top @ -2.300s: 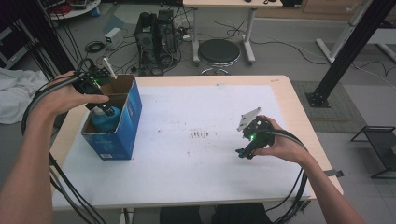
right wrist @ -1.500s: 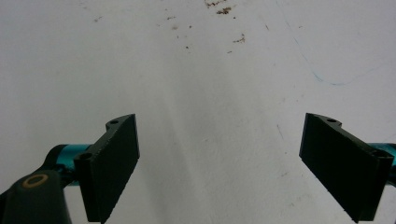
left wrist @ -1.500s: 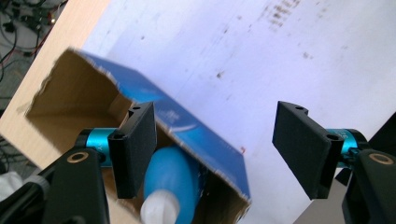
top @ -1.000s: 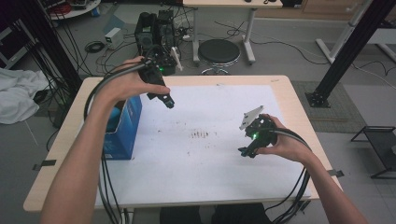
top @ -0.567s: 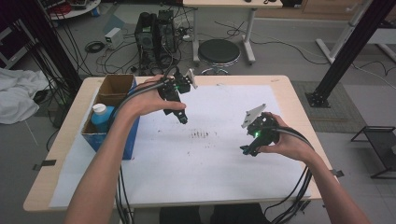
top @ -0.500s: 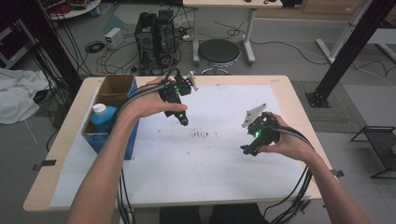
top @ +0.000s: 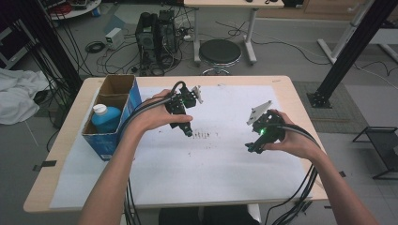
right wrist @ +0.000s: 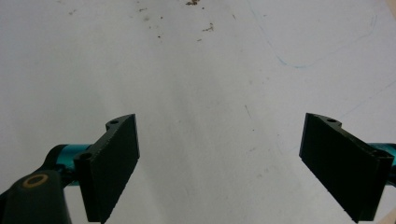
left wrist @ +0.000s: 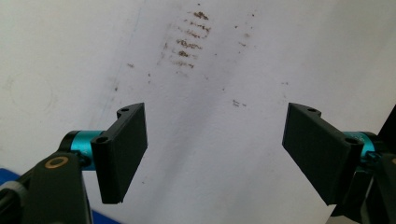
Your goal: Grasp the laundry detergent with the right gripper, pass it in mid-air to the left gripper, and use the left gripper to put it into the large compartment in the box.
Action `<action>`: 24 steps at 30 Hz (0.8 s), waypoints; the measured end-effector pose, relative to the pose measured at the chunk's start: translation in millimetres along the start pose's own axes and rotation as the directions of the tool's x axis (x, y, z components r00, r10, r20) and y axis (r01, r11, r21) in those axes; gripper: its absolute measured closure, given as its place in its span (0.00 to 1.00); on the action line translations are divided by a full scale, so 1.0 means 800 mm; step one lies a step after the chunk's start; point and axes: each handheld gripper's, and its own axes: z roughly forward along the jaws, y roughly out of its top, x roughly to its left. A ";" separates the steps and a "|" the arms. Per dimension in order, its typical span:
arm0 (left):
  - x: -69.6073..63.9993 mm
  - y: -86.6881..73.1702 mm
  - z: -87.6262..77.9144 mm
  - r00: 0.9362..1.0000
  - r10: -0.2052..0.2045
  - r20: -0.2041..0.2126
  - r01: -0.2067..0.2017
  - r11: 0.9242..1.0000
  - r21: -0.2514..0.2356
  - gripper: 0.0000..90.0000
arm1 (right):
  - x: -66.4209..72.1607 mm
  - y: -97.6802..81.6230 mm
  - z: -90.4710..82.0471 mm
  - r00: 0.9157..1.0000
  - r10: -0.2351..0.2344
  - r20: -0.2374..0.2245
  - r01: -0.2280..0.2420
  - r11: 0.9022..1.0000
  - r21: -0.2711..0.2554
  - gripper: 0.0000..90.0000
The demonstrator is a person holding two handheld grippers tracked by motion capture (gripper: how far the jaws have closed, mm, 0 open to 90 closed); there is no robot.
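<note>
High view, items noted from the room.

1. Blue plastic bottle with a white cap (top: 105,119): upright in the near compartment of the blue cardboard box (top: 110,143) at the left edge of the table (top: 61,140), apparently stowed so it cannot tip.
2. Left claw (top: 188,132): over the white paper sheet (top: 211,168), tips angled down beside the dark smudges (top: 202,136). The jaws have just been opening and stand wide, with nothing between them. The bottle lies well apart, to the claw's left.
3. Right claw (top: 248,149): wide and empty, held low over the sheet, seemingly parked; the bottle lies across the table from it.
</note>
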 end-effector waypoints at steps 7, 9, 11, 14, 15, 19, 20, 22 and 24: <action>-0.002 0.002 0.004 1.000 0.000 0.003 0.000 1.000 0.001 0.25 | -0.003 0.000 -0.004 1.000 0.007 0.003 -0.007 1.000 0.009 0.13; -0.003 0.003 0.004 1.000 0.005 0.005 -0.005 1.000 0.003 0.25 | -0.005 0.000 -0.005 1.000 -0.002 0.005 0.002 1.000 0.010 0.13; -0.004 0.002 0.005 1.000 -0.004 0.001 0.004 1.000 -0.008 0.25 | -0.004 0.001 -0.005 1.000 0.006 0.009 -0.006 1.000 0.005 0.13; -0.003 0.001 0.004 1.000 -0.002 0.001 0.002 1.000 -0.005 0.25 | -0.004 0.001 -0.005 1.000 -0.005 0.007 0.005 1.000 0.013 0.13; -0.003 0.001 0.005 1.000 -0.007 0.000 0.007 1.000 -0.008 0.25 | -0.004 0.002 -0.005 1.000 -0.007 0.008 0.007 1.000 0.013 0.13; -0.003 -0.001 0.004 1.000 0.001 -0.001 -0.001 1.000 0.003 0.25 | -0.003 0.002 -0.004 1.000 0.000 0.005 -0.001 1.000 0.012 0.13; -0.004 -0.001 0.004 1.000 -0.004 -0.001 0.004 1.000 0.000 0.25 | -0.003 0.002 -0.005 1.000 -0.002 0.008 0.002 1.000 0.016 0.13; -0.005 -0.001 0.005 1.000 -0.007 0.001 0.007 1.000 -0.004 0.25 | -0.002 0.003 -0.004 1.000 -0.003 0.007 0.003 1.000 0.014 0.13; -0.004 -0.001 0.004 1.000 0.006 0.002 -0.006 1.000 0.012 0.25 | -0.001 0.003 -0.004 1.000 -0.004 0.010 0.004 1.000 0.011 0.13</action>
